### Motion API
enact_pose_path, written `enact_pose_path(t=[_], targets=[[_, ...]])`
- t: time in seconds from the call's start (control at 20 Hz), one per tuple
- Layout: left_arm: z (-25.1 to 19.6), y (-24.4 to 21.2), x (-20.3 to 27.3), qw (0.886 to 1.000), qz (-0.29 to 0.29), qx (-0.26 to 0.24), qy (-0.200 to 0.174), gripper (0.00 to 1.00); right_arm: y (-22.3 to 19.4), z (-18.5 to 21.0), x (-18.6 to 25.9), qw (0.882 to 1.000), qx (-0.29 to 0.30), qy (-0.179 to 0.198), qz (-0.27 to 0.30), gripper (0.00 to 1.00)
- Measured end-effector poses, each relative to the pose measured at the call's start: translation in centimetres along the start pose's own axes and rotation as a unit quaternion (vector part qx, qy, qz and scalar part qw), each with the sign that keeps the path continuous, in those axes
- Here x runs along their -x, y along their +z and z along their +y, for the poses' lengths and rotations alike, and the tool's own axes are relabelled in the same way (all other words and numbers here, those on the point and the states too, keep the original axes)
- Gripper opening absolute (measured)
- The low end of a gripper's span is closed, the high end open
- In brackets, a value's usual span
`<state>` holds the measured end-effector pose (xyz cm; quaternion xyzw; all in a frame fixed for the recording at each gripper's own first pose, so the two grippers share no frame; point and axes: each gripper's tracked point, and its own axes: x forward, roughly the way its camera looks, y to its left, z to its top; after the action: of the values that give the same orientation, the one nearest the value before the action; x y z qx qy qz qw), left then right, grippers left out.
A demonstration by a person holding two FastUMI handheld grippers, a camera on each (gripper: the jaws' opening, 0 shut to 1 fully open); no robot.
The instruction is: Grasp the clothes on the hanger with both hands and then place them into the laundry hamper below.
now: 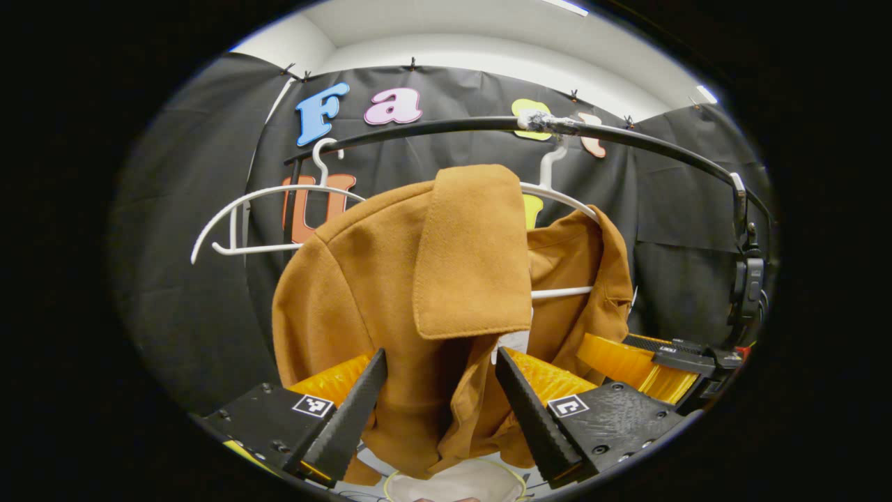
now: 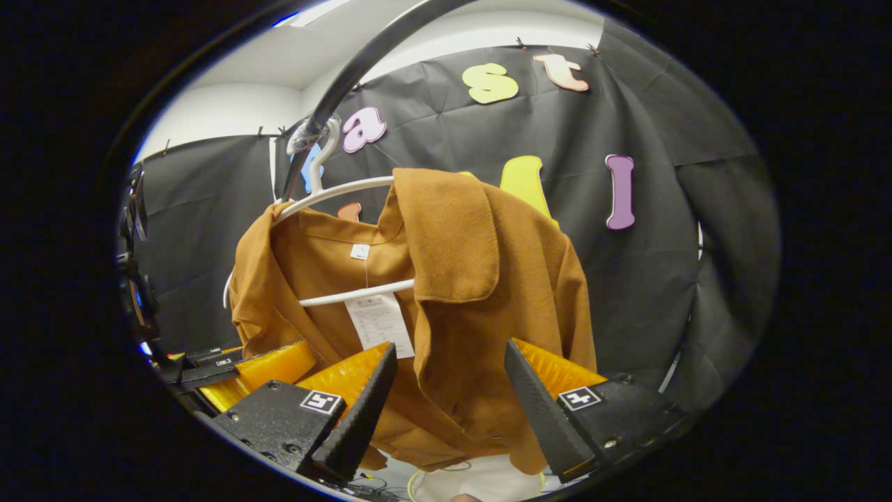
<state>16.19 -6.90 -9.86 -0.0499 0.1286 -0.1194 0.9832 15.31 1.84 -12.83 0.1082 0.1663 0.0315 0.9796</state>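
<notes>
A camel-brown jacket (image 1: 362, 279) hangs on a white hanger (image 1: 564, 199) from a black rail (image 1: 432, 127). One lapel is folded up over the hanger's shoulder. My left gripper (image 1: 440, 355) is open, and the jacket's lower front hangs in the gap between its fingers. The right gripper (image 1: 648, 359) is off to its right beside the jacket's other side. In the right gripper view the jacket (image 2: 488, 293) with its white tag (image 2: 380, 321) hangs ahead; my right gripper (image 2: 451, 347) is open around its lower edge. The left gripper (image 2: 258, 369) is at the left. Below is the white laundry hamper (image 1: 453, 482) (image 2: 488, 481).
An empty white hanger (image 1: 244, 223) hangs on the rail to the left of the jacket. A black device (image 1: 749, 279) is mounted on the rail's right post. The rail (image 2: 362, 63) curves overhead in the right gripper view. Black cloth walls close in behind.
</notes>
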Motion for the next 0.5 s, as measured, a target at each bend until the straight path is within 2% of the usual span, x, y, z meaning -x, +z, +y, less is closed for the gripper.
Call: enact_pose_path(t=[0.1,0.15,0.2,0.25,0.35,0.4,0.45,0.5], targets=[[-0.3,-0.4,-0.5,1.000,0.005,0.002,0.001,0.97,-0.6,0.4,-0.5,1.000,-0.004,0.005,0.011,0.98],[-0.5,-0.6,-0.7,1.000,0.005,-0.001,0.001,1.00,-0.4,0.4,-0.8,1.000,-0.006,0.004,0.009,0.94],[-0.6,-0.6,-1.0,1.000,0.004,-0.003,0.001,1.00,-0.2,-0.1,-1.0,1.000,-0.009,-0.002,0.007,0.99],[-0.6,-0.7,-1.3,1.000,0.003,-0.003,0.004,1.00,-0.2,-0.5,-1.4,1.000,-0.016,-0.007,0.010,0.94],[-0.3,-0.8,-2.0,1.000,0.009,0.009,0.016,1.00,-0.4,-0.8,-2.2,0.999,-0.032,-0.010,0.018,0.98],[-0.3,-0.9,-2.3,0.999,0.012,0.021,0.023,1.00,-0.4,-0.9,-2.5,0.999,-0.041,-0.009,0.020,0.94],[-0.2,-0.8,-2.6,0.999,0.013,0.033,0.028,0.93,-0.5,-1.0,-2.9,0.999,-0.046,-0.007,0.025,0.97],[0.0,-0.9,-2.9,0.998,0.016,0.041,0.035,0.86,-0.6,-1.1,-3.1,0.998,-0.051,-0.008,0.030,0.92]])
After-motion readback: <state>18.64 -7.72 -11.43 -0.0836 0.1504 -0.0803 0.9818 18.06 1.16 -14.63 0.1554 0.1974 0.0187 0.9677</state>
